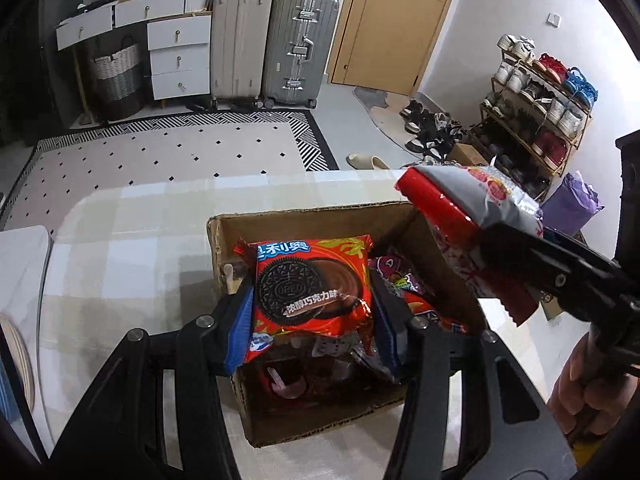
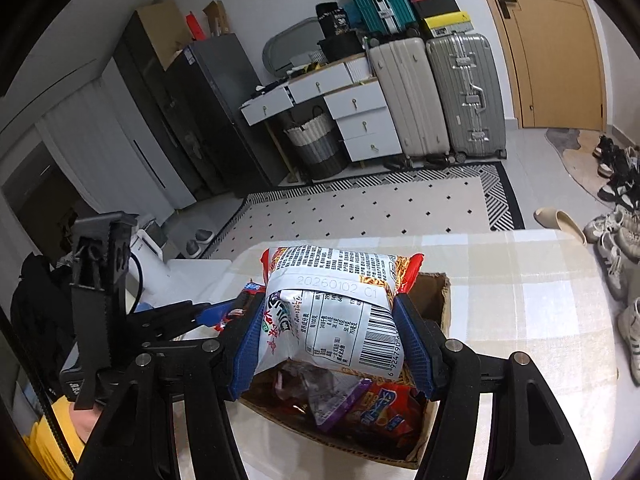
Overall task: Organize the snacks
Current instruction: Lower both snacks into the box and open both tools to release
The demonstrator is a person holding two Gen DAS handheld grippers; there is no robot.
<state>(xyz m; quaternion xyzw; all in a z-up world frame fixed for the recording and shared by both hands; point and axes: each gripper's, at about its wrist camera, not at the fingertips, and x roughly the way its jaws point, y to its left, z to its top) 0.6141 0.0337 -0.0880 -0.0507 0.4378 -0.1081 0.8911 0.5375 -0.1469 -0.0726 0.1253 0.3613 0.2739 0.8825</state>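
The left claw (image 1: 312, 312) is clenched on a red Oreo pack (image 1: 310, 292), its blue pads (image 1: 240, 330) pressing both side edges, and holds the pack above the open cardboard box (image 1: 224, 248). The box stands on a desk (image 1: 120, 240) covered by a pale checked cloth, and the pack hangs over the box's middle, tilted slightly, with its printed cookie face toward the camera. Below it, inside the box, lie more wrapped snacks, among them a purple packet (image 1: 394, 270) and red ones by the right wall. The right claw (image 2: 332, 336) grips a white and red snack bag (image 2: 336, 304) by its sides, back panel with barcode and date stamp facing the camera. This bag also hangs over the box (image 2: 442, 300), nearer its right side; in the left wrist view it (image 1: 464, 208) appears up at the box's far right corner, clear of the rim. Under it the right wrist view shows a purple-edged packet (image 2: 336, 400) and a red packet (image 2: 384, 412) resting in the box. The two claws are near each other, not touching. Beyond the desk are a patterned rug (image 1: 180, 152), two suitcases (image 1: 272, 40), a white drawer unit (image 1: 178, 60) and a shoe rack (image 1: 536, 112).
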